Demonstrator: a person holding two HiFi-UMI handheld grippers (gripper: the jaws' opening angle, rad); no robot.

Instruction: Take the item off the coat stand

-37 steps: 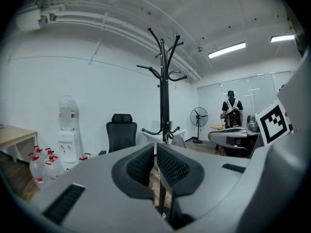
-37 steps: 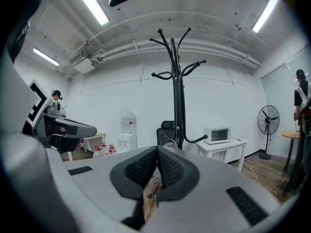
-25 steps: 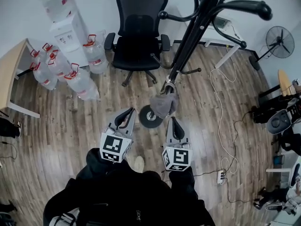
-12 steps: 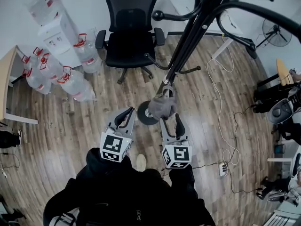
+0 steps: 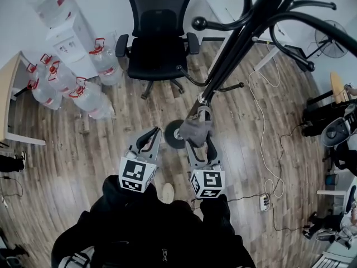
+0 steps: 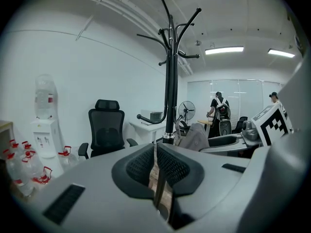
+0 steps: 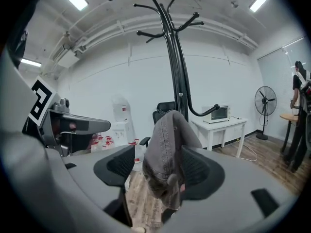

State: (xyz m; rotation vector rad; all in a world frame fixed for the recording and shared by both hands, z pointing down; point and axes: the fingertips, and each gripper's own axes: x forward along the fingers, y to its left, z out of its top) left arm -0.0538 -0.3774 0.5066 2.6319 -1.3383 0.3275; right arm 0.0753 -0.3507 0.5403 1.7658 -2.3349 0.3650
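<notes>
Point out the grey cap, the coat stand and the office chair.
grey cap [image 7: 165, 144]: right gripper view, on the fabric of its crown.
coat stand [image 6: 170, 91]: left gripper view, on the upright pole.
office chair [image 5: 159, 24]: head view, on the backrest.

Bright ceiling light strips [image 6: 223, 49] are lighting the room evenly; the wooden floor [image 5: 72, 152] is showing soft glare, and fisheye distortion is bending and darkening the edges.

Head view looks down — gripper views share the coat stand [image 6: 170, 91].
</notes>
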